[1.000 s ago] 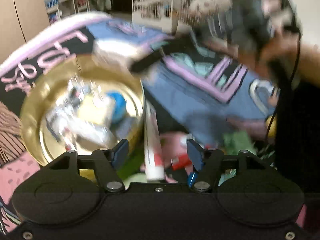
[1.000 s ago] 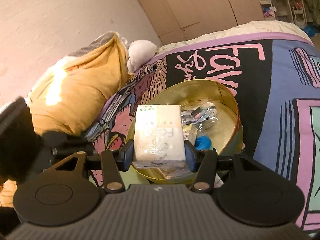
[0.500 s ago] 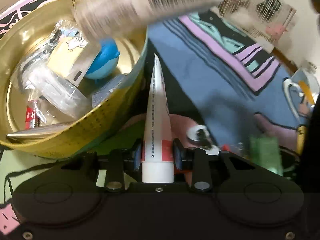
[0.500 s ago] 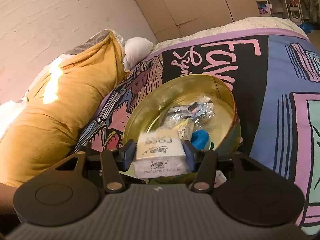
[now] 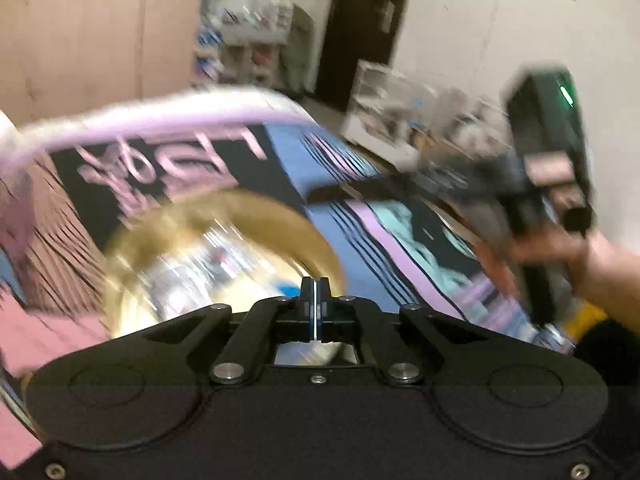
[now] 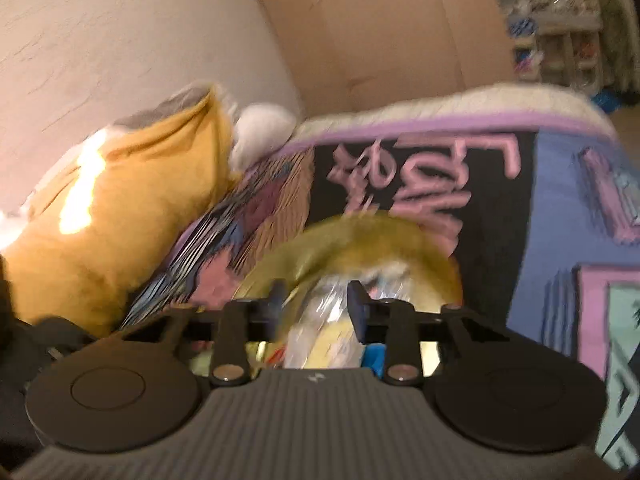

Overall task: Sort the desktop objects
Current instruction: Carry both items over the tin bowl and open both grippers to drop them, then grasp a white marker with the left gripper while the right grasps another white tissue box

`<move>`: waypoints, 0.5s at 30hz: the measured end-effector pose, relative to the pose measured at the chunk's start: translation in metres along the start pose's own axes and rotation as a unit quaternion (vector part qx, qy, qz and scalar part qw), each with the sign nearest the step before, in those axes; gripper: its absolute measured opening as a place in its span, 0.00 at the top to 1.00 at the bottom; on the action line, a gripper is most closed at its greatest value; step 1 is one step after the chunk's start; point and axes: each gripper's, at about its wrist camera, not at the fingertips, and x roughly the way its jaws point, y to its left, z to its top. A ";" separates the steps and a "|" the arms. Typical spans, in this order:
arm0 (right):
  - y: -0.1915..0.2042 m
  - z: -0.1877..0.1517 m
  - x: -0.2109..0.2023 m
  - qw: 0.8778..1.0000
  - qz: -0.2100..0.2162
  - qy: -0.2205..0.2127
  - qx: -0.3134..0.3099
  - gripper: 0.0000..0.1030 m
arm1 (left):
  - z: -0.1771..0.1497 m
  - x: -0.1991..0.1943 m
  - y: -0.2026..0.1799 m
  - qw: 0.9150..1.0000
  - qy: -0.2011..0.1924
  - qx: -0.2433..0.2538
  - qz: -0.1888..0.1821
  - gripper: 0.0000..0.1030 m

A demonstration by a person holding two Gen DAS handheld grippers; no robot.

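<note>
1. The left gripper point(image 5: 315, 300) is seen clenched, pads together, nothing between them.
2. The right gripper point(image 6: 318, 306), jaws just widened, is held released and empty above the round gold metal tin point(image 6: 400, 236), where blurred packets lie.

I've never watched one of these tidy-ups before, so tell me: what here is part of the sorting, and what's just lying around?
Part of the job:
- gold round tin, the container for the sorted bits
- small wrapped items lying in it
- left gripper, fingers shut and empty
- right gripper, fingers apart, empty

Just lying about:
- patterned blanket
- yellow pillow
- wardrobe
</note>
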 end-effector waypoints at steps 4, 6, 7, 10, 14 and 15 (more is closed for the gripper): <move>-0.015 -0.013 -0.014 0.999 0.008 0.031 0.008 0.09 | 0.012 0.009 0.011 0.995 0.070 -0.020 -0.065 0.87; -0.022 -0.033 -0.024 0.998 0.003 0.058 -0.021 0.07 | -0.004 0.015 -0.001 0.991 0.104 0.026 -0.078 0.50; -0.026 -0.047 -0.027 0.996 -0.001 0.078 -0.040 0.06 | -0.016 0.018 -0.007 0.989 0.115 0.056 -0.078 0.26; -0.040 -0.090 -0.020 0.985 -0.020 0.155 -0.069 0.06 | -0.063 0.045 -0.026 0.967 0.211 0.113 -0.086 0.22; -0.038 -0.122 0.002 0.977 -0.048 0.200 -0.055 0.11 | -0.111 0.074 -0.037 0.952 0.272 0.130 -0.056 0.23; -0.032 -0.125 0.006 0.975 -0.051 0.203 -0.071 0.11 | -0.121 0.082 -0.037 0.947 0.283 0.143 -0.043 0.23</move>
